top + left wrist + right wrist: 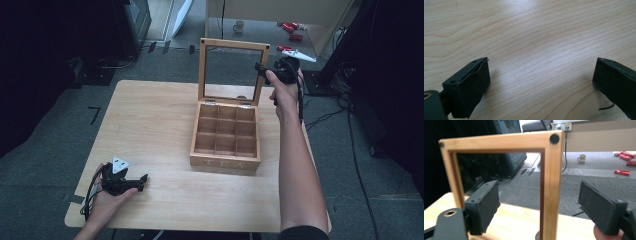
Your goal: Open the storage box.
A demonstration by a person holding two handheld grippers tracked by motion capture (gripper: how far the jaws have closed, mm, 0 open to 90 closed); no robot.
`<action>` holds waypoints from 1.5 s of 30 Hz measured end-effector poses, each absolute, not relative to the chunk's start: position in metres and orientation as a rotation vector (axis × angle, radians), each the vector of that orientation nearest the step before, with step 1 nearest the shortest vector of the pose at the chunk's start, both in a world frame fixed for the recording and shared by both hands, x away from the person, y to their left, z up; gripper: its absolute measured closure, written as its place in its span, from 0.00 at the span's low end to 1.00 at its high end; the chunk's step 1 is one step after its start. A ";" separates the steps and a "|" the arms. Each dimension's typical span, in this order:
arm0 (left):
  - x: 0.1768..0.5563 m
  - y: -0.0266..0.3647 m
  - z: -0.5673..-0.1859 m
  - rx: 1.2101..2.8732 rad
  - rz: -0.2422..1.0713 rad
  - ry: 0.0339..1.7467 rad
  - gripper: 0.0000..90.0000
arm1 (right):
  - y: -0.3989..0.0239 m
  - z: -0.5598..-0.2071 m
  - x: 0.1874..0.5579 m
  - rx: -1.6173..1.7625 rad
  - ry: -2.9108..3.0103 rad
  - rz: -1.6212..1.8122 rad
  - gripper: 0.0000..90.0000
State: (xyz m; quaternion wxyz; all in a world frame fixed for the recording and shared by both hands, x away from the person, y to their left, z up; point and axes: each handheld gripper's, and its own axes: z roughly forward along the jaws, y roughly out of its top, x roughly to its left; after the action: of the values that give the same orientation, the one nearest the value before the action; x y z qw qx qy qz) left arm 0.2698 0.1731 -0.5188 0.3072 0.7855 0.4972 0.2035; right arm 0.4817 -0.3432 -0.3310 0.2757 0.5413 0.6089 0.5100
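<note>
A wooden tea box [226,142] sits open in the middle of the bench [150,125], its lid [231,71] standing straight up.

The lid is a wood frame with a clear pane, and the box's little square slots look bare. The right hand-held gripper [539,207] is up at the lid's right edge with its jaws spread wide; the frame's side bar stands between the pads [485,206] but they do not press on it. If the hand bumps the lid, it could swing down and slam, or the light box could slide. The left hand-held gripper [141,181] rests at the near left corner of the bench, jaws spread, holding nothing.
</note>
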 end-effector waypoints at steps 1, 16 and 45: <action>0.270 0.173 -0.519 2.080 0.539 1.315 0.01 | -0.343 -0.331 0.479 1.450 1.641 1.370 0.17; 0.271 0.173 -0.519 2.092 0.537 1.307 0.00 | -0.338 -0.339 0.380 1.366 1.711 1.307 0.16; 0.271 0.172 -0.519 2.089 0.535 1.308 0.00 | -0.390 -0.415 0.240 1.396 1.690 1.235 0.16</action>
State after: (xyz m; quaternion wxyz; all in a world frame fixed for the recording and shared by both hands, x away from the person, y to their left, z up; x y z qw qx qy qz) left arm 0.2712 0.1724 -0.5189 0.3046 0.7889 0.4940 0.2020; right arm 0.2402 -0.3899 -0.4154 0.3075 0.5279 0.6392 0.4671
